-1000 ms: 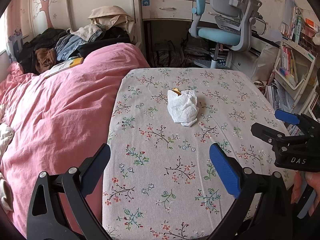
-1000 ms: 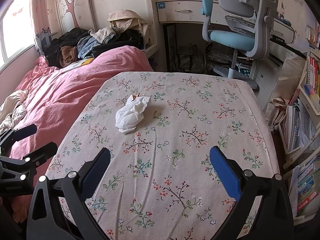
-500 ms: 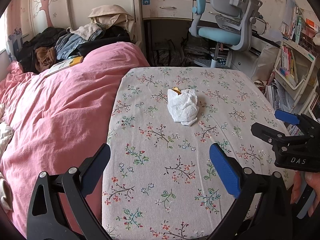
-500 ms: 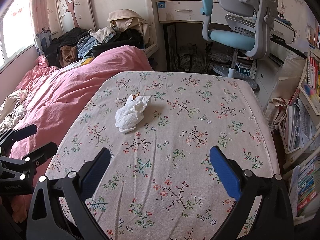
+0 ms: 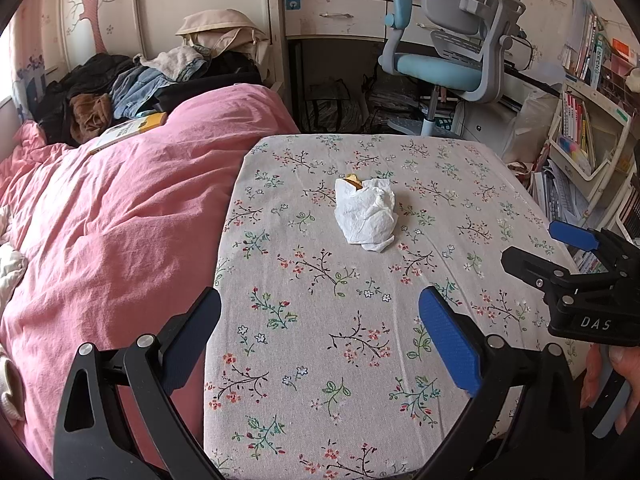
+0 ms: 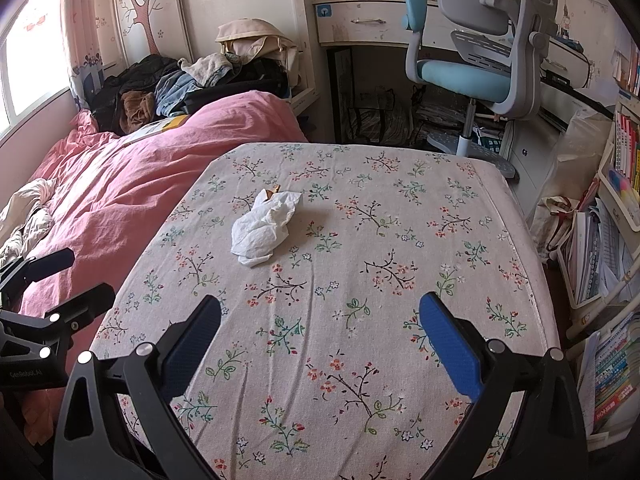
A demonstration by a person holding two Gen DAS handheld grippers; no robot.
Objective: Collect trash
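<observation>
Nothing had been collected yet: one crumpled white tissue (image 5: 366,215), with a yellowish scrap at its far end, lay mid-table on the floral tablecloth (image 5: 320,340). Both the left gripper (image 5: 320,332) and right gripper (image 6: 320,334) hovered at the near edge, fingers spread wide apart, empty, well short of it.

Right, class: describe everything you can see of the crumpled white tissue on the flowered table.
The tissue is white, thin, creased paper, bunched into a loose wad. It lies near the middle of the flowered tablecloth, resting only on the cloth. A small yellow-brown scrap pokes out at its far end. Neither tongs touch it.
</observation>
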